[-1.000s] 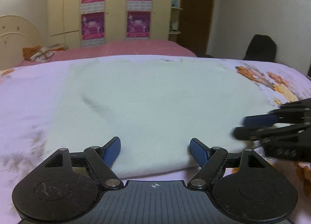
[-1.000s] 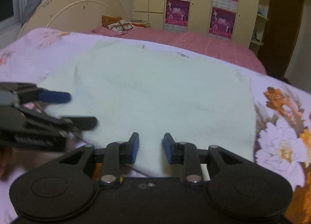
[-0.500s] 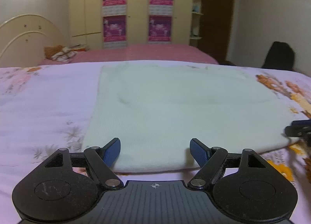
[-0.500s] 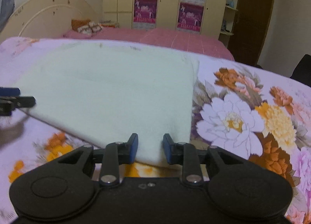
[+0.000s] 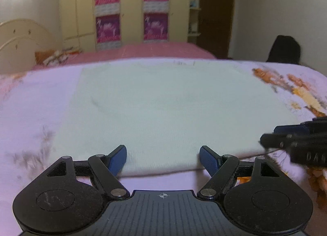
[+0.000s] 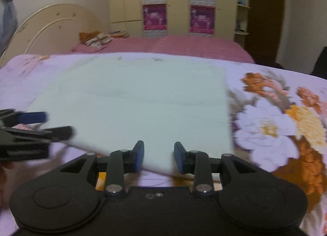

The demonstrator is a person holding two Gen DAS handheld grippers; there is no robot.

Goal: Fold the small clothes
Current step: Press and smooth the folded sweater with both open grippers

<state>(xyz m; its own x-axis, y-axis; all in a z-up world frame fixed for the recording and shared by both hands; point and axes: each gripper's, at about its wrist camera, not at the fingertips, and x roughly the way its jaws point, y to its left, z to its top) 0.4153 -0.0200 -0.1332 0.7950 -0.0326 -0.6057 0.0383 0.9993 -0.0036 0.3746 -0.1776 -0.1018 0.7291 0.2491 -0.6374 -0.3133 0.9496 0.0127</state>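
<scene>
A pale mint-white folded garment [image 5: 167,109] lies flat on the lilac flowered bedspread [image 5: 30,113]; it also shows in the right wrist view [image 6: 139,103]. My left gripper [image 5: 163,159] is open and empty, its blue pads at the garment's near edge. It shows at the left of the right wrist view [image 6: 55,123]. My right gripper [image 6: 159,157] is open and empty at the garment's near right corner. It shows at the right edge of the left wrist view [image 5: 273,135].
A second bed with a pink cover [image 5: 139,51] lies beyond, with a cream headboard [image 6: 51,29] at left. Wardrobes with pink posters [image 5: 130,10] line the back wall. A dark door [image 6: 263,17] and a black chair [image 5: 284,49] are at right.
Both grippers have swung back towards each other along the garment's near edge after drifting apart. Both stay open. The garment has not moved.
</scene>
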